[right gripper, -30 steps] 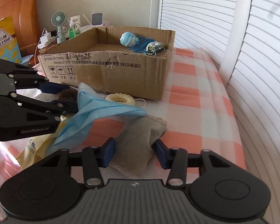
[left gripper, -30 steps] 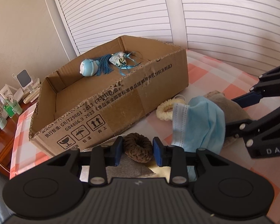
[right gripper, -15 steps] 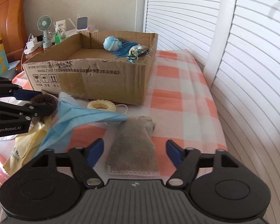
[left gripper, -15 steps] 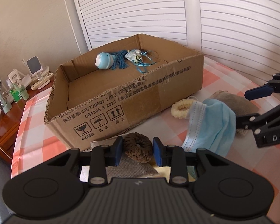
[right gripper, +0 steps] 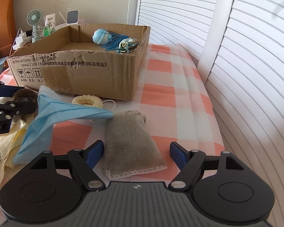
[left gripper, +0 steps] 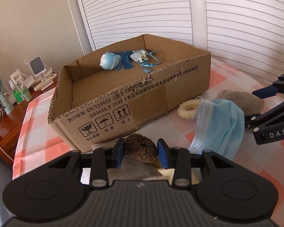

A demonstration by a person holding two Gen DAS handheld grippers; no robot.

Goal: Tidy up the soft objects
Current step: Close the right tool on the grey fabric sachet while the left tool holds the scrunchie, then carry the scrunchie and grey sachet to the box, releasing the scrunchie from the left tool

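On a peach-checked bedspread (right gripper: 161,87), the brown crocheted scrunchie (left gripper: 141,147), a fuzzy ring, sits between the left gripper (left gripper: 141,152)'s opening jaws, no longer pinched, while the right gripper (right gripper: 137,152) spreads wide around a flat grey-beige pouch (right gripper: 131,141).

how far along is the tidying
Done: a blue round plush toy and a tasselled sachet lie in the cardboard box. In hand: nothing gripped; the left gripper is opening around the brown knitted scrunchie, and the right gripper is open. Left: cream scrunchie, blue face mask, grey pouch, yellow cloth.
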